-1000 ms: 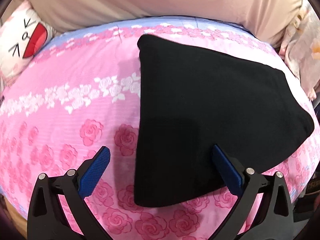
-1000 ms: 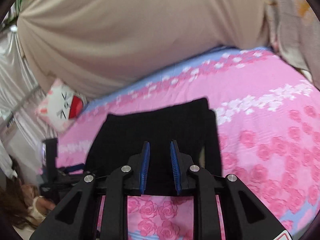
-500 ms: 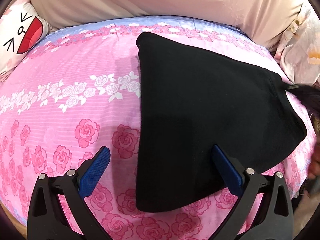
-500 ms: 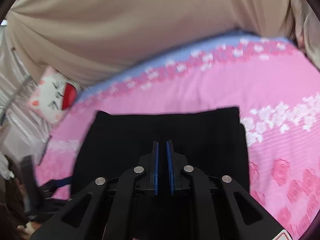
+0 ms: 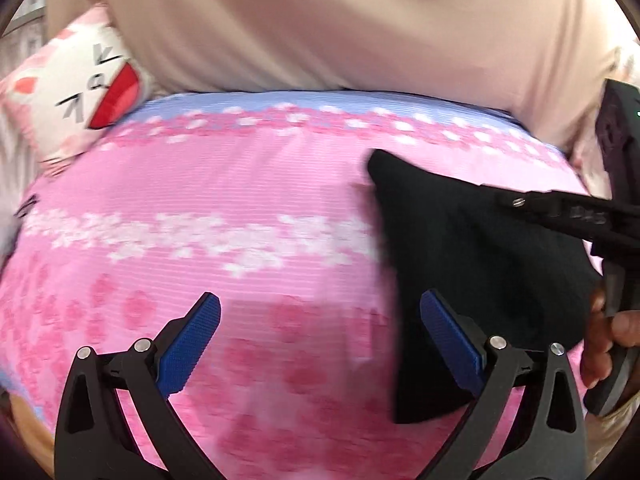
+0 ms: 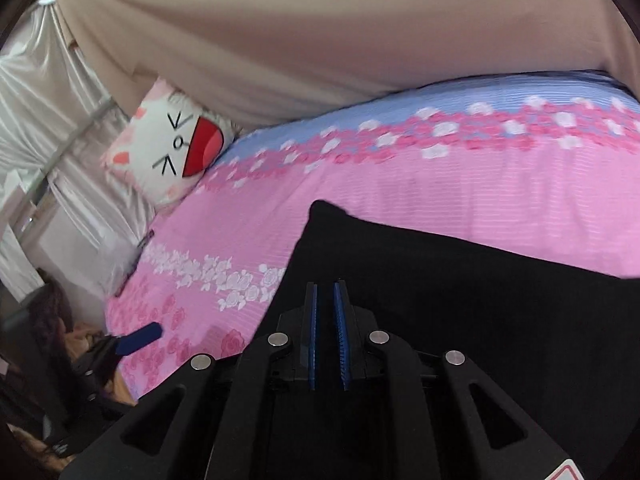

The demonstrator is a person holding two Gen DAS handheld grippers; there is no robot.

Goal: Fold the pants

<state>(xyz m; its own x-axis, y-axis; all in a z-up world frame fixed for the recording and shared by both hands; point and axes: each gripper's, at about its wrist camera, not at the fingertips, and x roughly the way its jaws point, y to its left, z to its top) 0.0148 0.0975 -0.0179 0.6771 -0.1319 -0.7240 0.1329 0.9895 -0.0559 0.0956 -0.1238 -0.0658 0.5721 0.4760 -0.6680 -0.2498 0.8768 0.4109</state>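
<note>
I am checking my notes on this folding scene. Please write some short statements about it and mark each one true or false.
1. The black pants lie folded on the pink floral bedsheet. True.
2. The left gripper holds the pants. False: its jaws stand wide open and empty.
3. The right gripper has its jaws wide apart. False: only a narrow gap, nothing between them.
4. A cat-face pillow lies at the bed's far corner. True.

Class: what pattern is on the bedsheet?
Pink roses with white flower bands on the floral bedsheet; clearest in the right wrist view.
</note>
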